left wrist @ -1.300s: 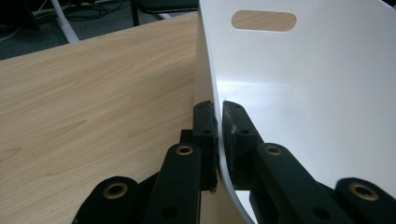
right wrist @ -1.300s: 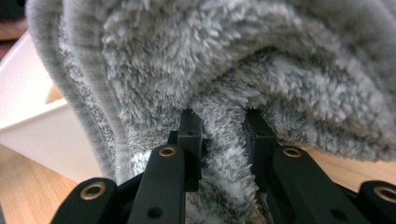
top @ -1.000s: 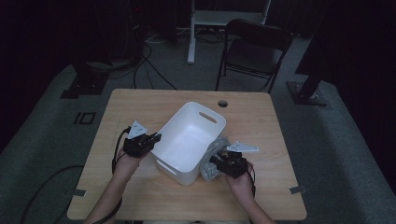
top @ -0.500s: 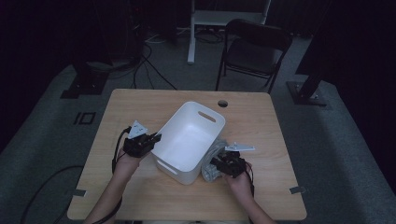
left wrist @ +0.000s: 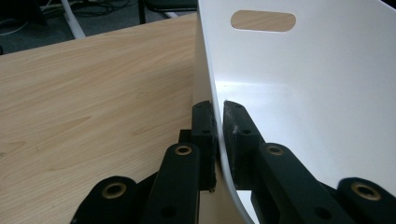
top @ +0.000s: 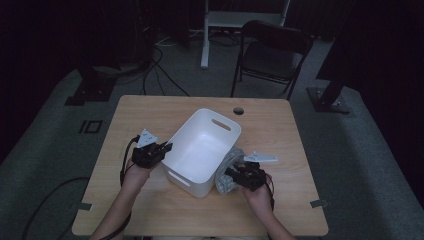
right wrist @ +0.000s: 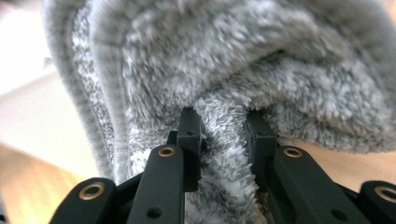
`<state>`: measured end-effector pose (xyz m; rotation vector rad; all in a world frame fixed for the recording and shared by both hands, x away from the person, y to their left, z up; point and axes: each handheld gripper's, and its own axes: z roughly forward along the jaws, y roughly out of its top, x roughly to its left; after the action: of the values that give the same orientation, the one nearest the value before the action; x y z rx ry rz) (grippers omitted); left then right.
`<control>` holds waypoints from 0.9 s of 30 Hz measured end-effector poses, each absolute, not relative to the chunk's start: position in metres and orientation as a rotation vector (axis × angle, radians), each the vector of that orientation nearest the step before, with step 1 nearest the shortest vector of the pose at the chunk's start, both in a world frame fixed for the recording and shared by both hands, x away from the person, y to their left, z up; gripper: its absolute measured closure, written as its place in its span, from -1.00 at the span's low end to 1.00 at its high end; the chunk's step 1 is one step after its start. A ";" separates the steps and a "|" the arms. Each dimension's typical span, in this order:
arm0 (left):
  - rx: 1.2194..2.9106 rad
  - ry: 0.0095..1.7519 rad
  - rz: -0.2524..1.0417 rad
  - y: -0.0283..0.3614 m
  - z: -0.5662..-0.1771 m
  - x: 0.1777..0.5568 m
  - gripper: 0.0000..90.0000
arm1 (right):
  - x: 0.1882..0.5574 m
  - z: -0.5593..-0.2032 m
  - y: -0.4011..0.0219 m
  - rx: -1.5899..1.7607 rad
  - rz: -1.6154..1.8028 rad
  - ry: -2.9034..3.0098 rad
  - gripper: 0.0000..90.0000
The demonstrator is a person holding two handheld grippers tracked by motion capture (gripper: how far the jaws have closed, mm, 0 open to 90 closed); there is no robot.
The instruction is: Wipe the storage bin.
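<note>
A white plastic bin [top: 202, 150] with slot handles stands tilted on the wooden table [top: 150, 110]. My left gripper [top: 166, 148] is shut on the bin's left wall [left wrist: 217, 100], one jaw outside and one inside. A grey fluffy cloth [top: 229, 172] lies bunched against the bin's right side. My right gripper [top: 231, 175] is shut on a fold of that fluffy cloth [right wrist: 224, 154]; the pile bulges over both jaws. The inside of the bin looks bare.
A round cable hole [top: 238, 110] sits in the table near its far edge. A black folding chair [top: 272, 55] and a white stand [top: 205, 35] are beyond the table. Cables [top: 160, 75] run over the grey floor.
The right gripper and the grey cloth have shifted slightly toward the bin's right side. The left gripper and the bin have kept still.
</note>
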<state>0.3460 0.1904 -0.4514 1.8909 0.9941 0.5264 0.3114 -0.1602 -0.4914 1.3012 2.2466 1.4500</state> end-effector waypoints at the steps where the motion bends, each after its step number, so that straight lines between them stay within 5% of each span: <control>1: 1.891 0.993 0.527 0.190 -0.451 0.346 0.86 | 0.307 -0.485 -0.161 1.269 1.478 2.227 0.62; 8: 1.890 0.989 0.521 0.190 -0.451 0.346 0.86 | 0.284 -0.464 -0.152 1.119 1.534 2.181 0.62; 27: 1.891 0.975 0.514 0.189 -0.452 0.347 0.86 | 0.297 -0.487 -0.148 1.183 1.467 2.262 0.62</control>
<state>0.3466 0.1894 -0.4519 1.8914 0.9752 0.5142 0.2971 -0.1484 -0.4871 1.1831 2.2618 1.4673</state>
